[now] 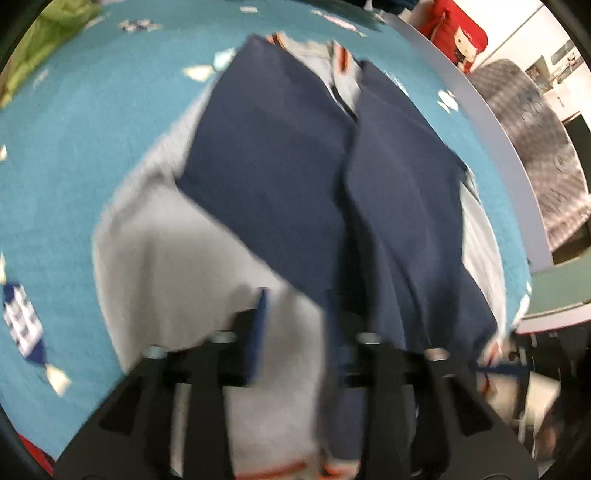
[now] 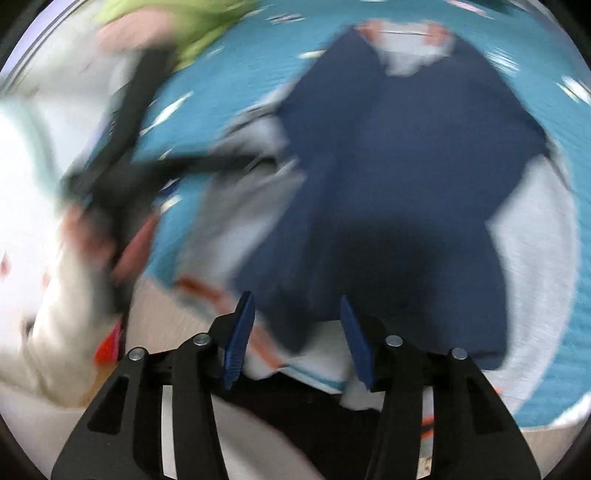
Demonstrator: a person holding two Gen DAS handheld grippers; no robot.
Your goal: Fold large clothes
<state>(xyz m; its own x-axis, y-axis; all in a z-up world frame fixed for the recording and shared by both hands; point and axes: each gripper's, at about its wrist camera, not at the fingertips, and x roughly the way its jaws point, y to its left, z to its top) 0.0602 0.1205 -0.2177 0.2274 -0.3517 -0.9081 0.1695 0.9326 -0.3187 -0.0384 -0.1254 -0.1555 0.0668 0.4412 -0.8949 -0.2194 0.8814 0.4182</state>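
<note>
While both grippers' fingers gape, navy-grey jacket point(image 2: 399, 177) lies spread just beyond them.

No lettering, label, brand or number can be read on anything in either view.

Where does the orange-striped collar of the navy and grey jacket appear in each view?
Left wrist view: the orange-striped collar sits top centre, at the jacket's far end.
Right wrist view: the collar sits at the top, right of centre, blurred.
Shared landmark: the blue patterned cloth underneath.
</note>
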